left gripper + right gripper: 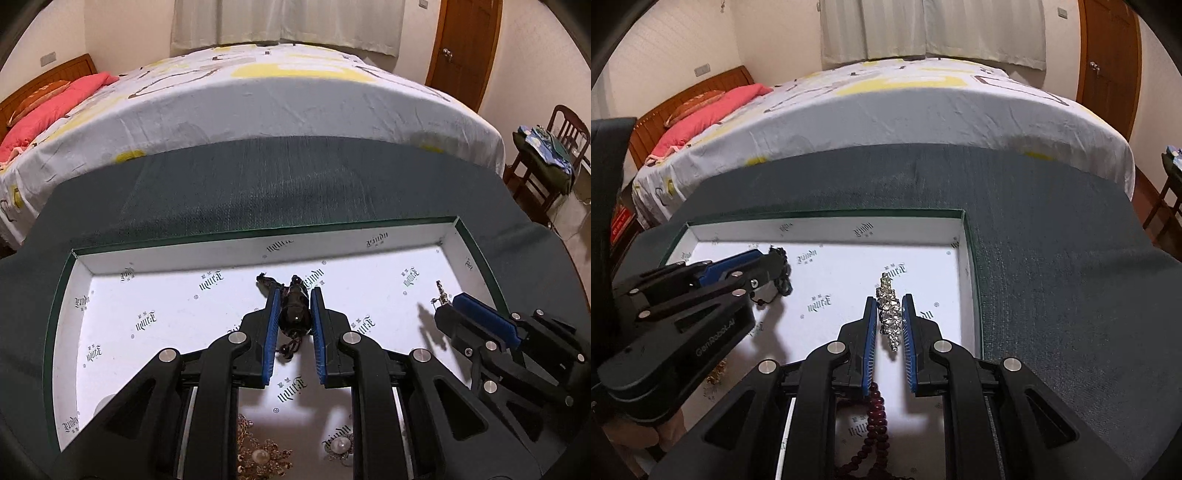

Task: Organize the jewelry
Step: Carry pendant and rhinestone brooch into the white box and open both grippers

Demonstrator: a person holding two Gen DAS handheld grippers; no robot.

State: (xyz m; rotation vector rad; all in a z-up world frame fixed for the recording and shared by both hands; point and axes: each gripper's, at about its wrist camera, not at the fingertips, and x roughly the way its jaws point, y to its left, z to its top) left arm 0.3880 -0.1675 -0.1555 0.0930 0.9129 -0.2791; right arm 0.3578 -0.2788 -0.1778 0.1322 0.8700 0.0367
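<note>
1. The left gripper (293, 314) was closed to a narrow gap on a black bracelet (293, 312), over the white tray (184, 254).
2. The right gripper (891, 317) pinched a silver bracelet (891, 314) near the tray's right wall.
3. Red beads (875, 421) lay below it.
4. Pearl brooches (260, 456) lay near the tray's front.

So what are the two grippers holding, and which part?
The left gripper pinches a black bead bracelet across its middle. The right gripper pinches a sparkly silver piece around its middle, both ends sticking out.
</note>
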